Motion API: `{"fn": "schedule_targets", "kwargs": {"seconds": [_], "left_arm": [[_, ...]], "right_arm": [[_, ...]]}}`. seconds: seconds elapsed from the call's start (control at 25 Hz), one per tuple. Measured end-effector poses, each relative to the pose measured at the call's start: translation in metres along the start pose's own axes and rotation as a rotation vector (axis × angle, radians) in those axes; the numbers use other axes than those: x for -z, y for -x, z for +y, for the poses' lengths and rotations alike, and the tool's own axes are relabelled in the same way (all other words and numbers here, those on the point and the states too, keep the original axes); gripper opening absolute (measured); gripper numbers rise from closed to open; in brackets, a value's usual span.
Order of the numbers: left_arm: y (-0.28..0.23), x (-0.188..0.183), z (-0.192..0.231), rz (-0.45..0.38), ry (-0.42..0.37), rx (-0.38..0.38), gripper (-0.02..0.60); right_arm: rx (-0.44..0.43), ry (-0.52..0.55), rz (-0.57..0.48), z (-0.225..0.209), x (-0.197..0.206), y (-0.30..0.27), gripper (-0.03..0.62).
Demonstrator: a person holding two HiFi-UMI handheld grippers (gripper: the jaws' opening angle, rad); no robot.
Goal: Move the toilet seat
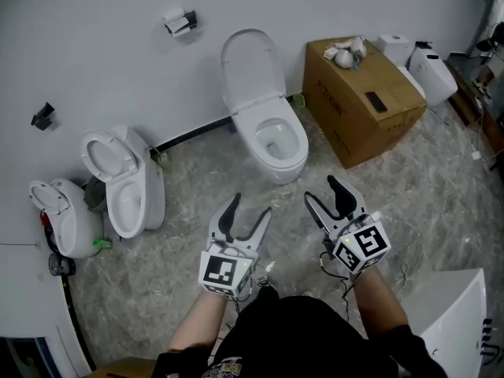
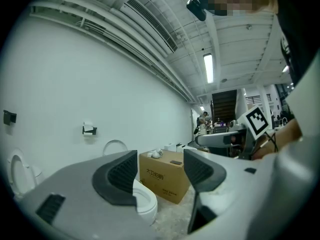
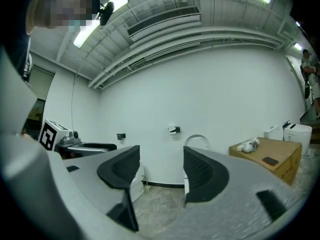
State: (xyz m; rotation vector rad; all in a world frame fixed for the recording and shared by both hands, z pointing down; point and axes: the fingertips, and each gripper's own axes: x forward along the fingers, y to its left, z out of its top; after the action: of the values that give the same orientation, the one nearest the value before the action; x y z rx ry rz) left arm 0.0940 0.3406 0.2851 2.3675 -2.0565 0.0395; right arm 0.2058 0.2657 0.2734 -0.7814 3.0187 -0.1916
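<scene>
A white toilet (image 1: 277, 144) stands against the wall straight ahead, with its seat and lid (image 1: 252, 65) raised upright against the wall. My left gripper (image 1: 250, 207) and right gripper (image 1: 320, 189) hover side by side in front of the bowl, a short way from it and touching nothing. Both stand open with empty jaws. In the left gripper view the left gripper (image 2: 160, 169) frames the bowl (image 2: 145, 204), and the right gripper (image 2: 225, 139) shows beside it. From the right gripper (image 3: 161, 171), the raised lid (image 3: 196, 141) shows just past one jaw.
A cardboard box (image 1: 362, 101) sits right of the toilet, with white fixtures (image 1: 429, 69) behind it. A second toilet (image 1: 130, 183) and another white fixture (image 1: 63, 215) stand at the left. A paper holder (image 1: 179, 22) hangs on the wall. A white object (image 1: 457, 313) is at the near right.
</scene>
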Motion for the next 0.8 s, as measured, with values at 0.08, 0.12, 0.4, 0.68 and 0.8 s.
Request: {"fn": "schedule_targets", "kwargs": {"seconds": [0.08,0.12,0.4,0.68,0.8], "left_arm": [[-0.004,0.001,0.017,-0.005,-0.003,0.009,0.265],[-0.006,0.001,0.025,-0.007,-0.005,0.014,0.265],[-0.020,0.001,0.073,0.020,0.001,0.055,0.270],[-0.031,-0.004,0.109,0.007,-0.006,0.064,0.270],[-0.039,-0.008,0.118,0.024,0.007,0.075,0.270]], "right_arm": [[0.011,-0.002,-0.002,0.002,0.000,-0.016,0.281],[0.016,-0.002,-0.003,0.002,0.000,-0.024,0.282],[0.052,-0.020,-0.012,0.003,0.003,-0.073,0.282],[0.070,-0.033,-0.019,0.004,0.004,-0.107,0.281],[0.071,-0.036,-0.015,0.001,0.003,-0.121,0.279]]}}
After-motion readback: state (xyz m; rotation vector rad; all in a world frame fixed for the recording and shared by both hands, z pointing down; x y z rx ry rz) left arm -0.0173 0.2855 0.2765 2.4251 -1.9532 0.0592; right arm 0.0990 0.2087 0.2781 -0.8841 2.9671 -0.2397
